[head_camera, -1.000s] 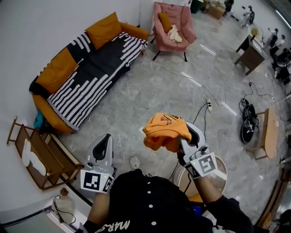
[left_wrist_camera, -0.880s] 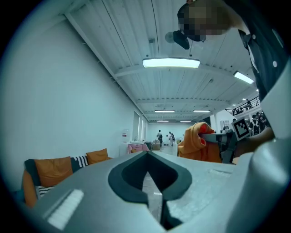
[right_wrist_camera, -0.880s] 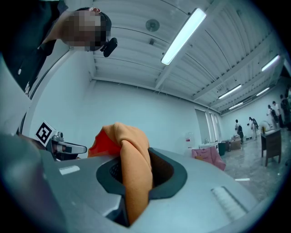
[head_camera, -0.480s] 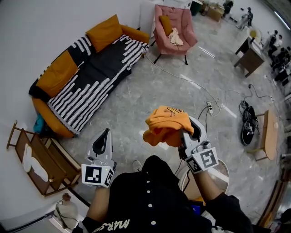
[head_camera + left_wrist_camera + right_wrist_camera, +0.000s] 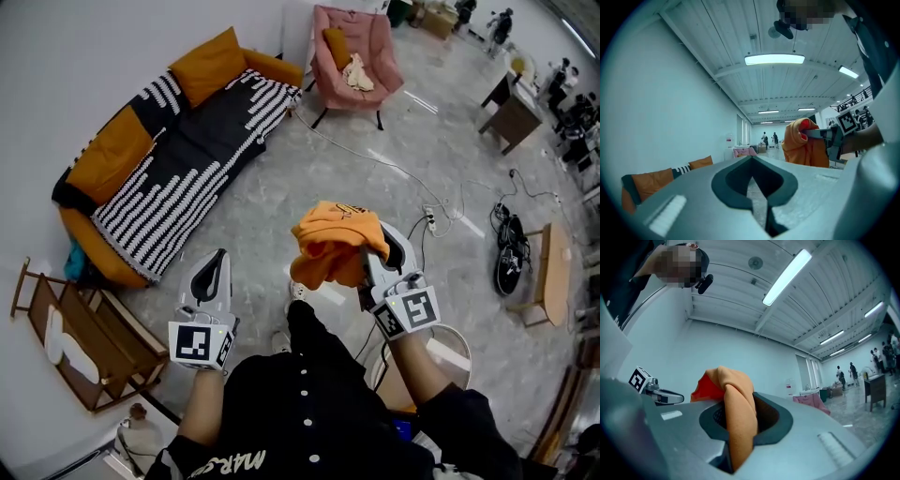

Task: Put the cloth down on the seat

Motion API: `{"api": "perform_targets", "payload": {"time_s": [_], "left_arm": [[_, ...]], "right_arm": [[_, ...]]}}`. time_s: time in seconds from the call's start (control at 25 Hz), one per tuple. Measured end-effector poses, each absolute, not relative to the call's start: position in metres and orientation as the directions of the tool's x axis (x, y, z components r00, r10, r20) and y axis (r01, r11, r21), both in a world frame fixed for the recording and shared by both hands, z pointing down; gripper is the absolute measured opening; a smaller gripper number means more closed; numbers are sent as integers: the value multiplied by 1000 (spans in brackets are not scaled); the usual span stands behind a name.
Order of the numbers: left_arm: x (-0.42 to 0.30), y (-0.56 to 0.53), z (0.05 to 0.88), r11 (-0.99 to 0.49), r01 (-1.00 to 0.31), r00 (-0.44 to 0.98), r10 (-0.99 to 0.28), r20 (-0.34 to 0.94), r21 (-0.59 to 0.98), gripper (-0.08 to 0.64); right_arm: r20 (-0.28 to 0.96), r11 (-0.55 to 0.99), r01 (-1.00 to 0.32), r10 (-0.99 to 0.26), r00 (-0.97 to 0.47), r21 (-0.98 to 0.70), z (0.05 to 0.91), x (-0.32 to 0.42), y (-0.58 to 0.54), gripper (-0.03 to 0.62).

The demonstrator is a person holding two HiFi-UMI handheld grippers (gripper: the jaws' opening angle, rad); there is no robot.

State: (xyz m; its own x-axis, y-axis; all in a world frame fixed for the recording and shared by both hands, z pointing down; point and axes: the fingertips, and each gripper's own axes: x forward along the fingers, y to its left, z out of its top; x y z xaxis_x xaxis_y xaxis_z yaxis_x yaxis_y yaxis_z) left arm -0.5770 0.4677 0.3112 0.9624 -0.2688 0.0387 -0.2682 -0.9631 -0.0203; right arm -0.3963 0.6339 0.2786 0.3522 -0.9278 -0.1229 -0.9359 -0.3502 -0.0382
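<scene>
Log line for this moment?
right gripper: shut on cloth | left gripper: shut, empty | cloth: orange, bunched, held above floor, not set down

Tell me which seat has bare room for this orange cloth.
The sofa: its striped seat lies bare in front of the orange cushions. The pink armchair is crowded by a cushion and a cream cloth.

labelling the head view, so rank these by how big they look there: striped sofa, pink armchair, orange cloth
1. striped sofa, clearly the largest.
2 and 3. pink armchair and orange cloth look about alike. The cloth is far nearer the camera, so I won't rank them.
</scene>
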Motion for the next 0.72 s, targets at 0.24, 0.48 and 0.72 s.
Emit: {"api": "perform_targets", "payload": {"time_s": [0.24, 0.48, 0.72], "left_arm": [[-547, 450, 323, -966, -257, 965, -258, 43, -26, 1], [-527, 436, 340, -962, -271, 961, -272, 42, -29, 1], [-483, 393, 335, -961, -276, 959, -277, 63, -20, 1]], "right_arm": [[-109, -362, -931, -925, 364, -37, 289, -372, 614, 81], [-101, -359, -933, -927, 360, -31, 309, -350, 602, 81], [-80, -355, -934, -931, 357, -29, 303, -303, 557, 81]]}}
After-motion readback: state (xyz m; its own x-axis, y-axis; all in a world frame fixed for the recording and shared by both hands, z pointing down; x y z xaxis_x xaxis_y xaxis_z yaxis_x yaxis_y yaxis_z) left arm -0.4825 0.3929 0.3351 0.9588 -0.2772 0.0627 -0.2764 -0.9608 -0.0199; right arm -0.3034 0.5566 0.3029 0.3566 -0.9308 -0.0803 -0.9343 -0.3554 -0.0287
